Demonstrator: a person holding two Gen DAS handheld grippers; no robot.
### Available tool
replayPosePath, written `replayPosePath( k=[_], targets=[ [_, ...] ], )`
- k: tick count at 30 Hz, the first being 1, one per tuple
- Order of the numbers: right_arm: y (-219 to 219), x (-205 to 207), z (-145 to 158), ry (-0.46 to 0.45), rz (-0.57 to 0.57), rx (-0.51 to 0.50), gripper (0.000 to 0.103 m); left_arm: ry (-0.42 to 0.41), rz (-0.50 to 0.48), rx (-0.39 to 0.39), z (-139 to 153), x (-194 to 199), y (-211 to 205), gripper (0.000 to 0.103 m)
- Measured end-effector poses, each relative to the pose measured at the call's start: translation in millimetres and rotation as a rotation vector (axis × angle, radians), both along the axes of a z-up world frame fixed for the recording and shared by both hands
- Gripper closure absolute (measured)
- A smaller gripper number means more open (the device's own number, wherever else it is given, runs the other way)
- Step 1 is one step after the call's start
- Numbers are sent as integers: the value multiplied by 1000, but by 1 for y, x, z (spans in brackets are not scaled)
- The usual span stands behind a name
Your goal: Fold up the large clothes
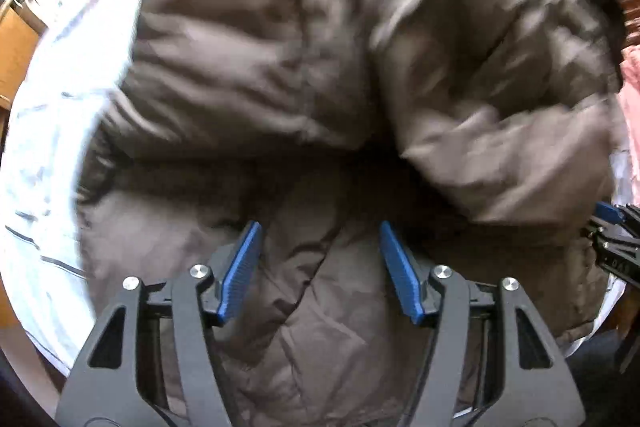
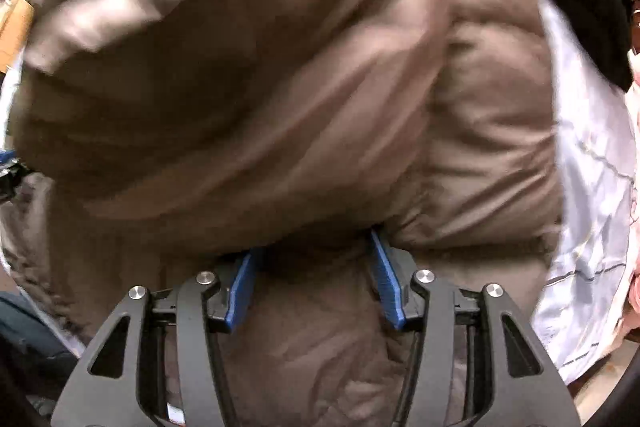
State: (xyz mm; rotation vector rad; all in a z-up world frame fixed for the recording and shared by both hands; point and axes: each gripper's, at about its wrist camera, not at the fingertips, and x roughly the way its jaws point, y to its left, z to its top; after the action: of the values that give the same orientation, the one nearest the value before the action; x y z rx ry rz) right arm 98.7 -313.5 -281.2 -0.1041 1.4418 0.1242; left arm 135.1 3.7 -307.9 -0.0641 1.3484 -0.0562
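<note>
Partway, by the look of it: jacket (image 1: pixel 304 75), brown and puffy, lies on a pale sheet (image 1: pixel 52 131), bulked in thick overlapping rolls ahead of both grippers. Left gripper (image 1: pixel 320 231): jaws spread wide, nothing between them, fabric beneath and ahead. Right gripper (image 2: pixel 316 247): jaws wide, tips tucked under a fold's edge, no grip on it evident. Done: at least one layer lies over another. Left: flattening and final folds, judging from the lumpy, untidy shape.
</note>
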Motion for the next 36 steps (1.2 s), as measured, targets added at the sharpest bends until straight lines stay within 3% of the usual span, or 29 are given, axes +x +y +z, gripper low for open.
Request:
replayPosePath(
  k=[3, 5, 7, 9, 12, 14, 16, 19, 21, 24, 25, 27, 29, 32, 36],
  targets=[
    [-15, 0, 31, -104, -48, -24, 49, -177, -12, 83, 44, -10, -5, 39],
    [-24, 3, 42, -169, -119, 26, 49, -259, -27, 86, 60, -13, -13, 39],
    [-20, 7, 44, -212, -139, 127, 49, -265, -57, 71, 59, -14, -24, 39],
    [5, 13, 38, -224, -111, 197, 49, -217, -95, 69, 43, -7, -33, 39],
    [28, 26, 7, -140, -41, 92, 48, -127, -97, 111, 8, 9, -40, 39],
    [37, 32, -6, -138, -15, 47, 46, -104, -69, 91, 0, 10, -35, 38],
    [36, 35, -2, -127, 0, 41, 46, -115, -36, 73, 7, 9, -34, 39],
    [17, 27, 33, -142, -30, 57, 42, -193, -21, 74, 38, -6, -31, 39],
    [-6, 24, 57, -213, -82, 53, 27, -279, -39, 42, 66, -22, -38, 22],
    [-45, 26, 91, -336, -196, 148, 17, -368, -101, -7, 92, -32, -58, 16],
    [-58, 33, 98, -346, -246, 239, 17, -375, -140, -17, 95, -33, -68, 16],
    [-68, 48, 98, -324, -319, 402, 17, -348, -197, -25, 88, -31, -82, 17],
    [-66, 69, 98, -313, -361, 482, 17, -315, -237, -46, 78, -37, -99, 17],
    [-59, 121, 103, -320, -334, 434, 17, -299, -330, -47, 71, -42, -124, 17],
    [-42, 204, 77, -144, -337, 513, 17, -358, -447, 3, 67, -60, -140, 17]
  ],
)
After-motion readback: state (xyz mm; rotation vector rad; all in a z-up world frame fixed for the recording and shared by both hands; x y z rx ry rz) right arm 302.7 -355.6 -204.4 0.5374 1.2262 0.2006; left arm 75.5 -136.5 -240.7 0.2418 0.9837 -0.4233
